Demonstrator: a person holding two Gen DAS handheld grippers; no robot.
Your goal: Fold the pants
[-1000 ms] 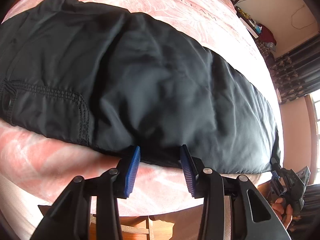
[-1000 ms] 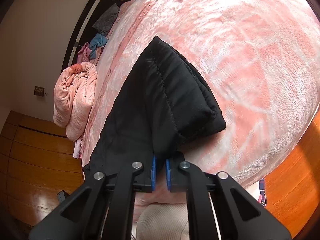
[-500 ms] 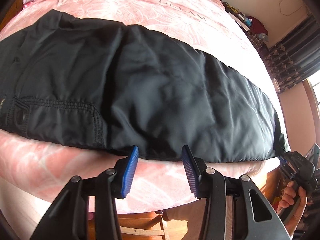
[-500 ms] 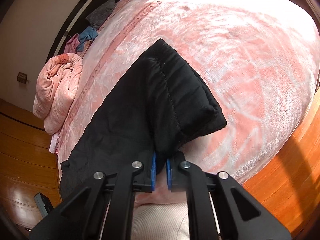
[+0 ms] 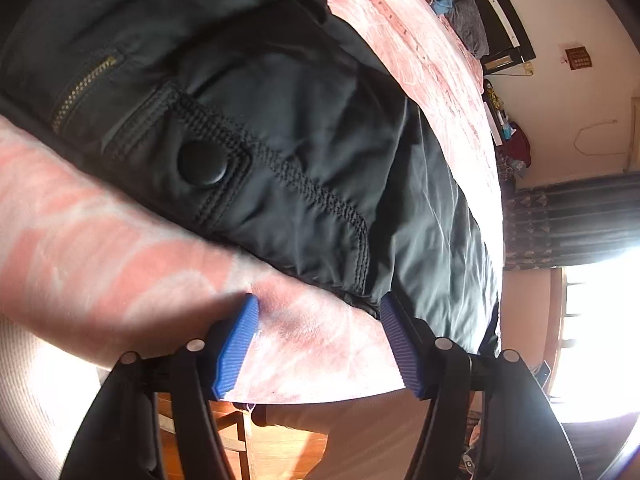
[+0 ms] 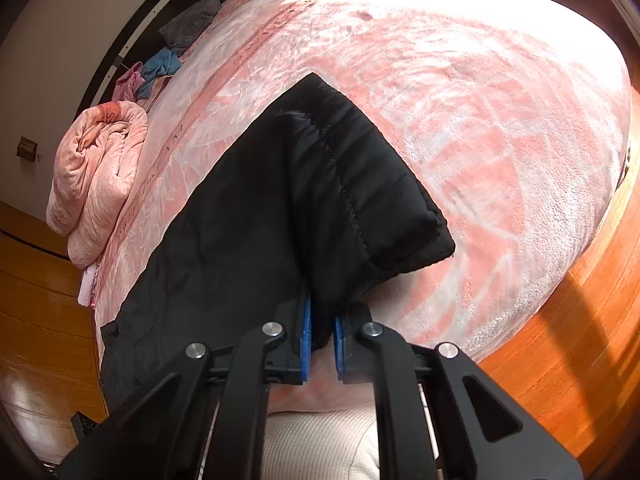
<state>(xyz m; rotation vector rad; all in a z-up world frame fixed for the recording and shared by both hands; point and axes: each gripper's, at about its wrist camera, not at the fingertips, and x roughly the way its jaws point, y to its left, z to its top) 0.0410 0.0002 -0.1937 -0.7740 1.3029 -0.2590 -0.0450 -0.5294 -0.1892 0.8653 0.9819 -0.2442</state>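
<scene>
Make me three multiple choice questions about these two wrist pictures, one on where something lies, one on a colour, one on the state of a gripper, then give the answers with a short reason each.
1. Where do the black pants lie?
A. on the wooden floor
B. on the pink blanket that covers the bed
C. on a chair

2. What colour are the pads of the left gripper?
A. blue
B. red
C. white

3. How is the right gripper set?
A. wide open over bare blanket
B. closed on nothing
C. closed on an edge of the pants

Answers:
1 B, since both views show the black cloth spread on the pink blanket.
2 A, since the ribbed pads at both fingers are blue.
3 C, since black cloth runs down between the nearly closed blue pads, by the cuffed end.
</scene>
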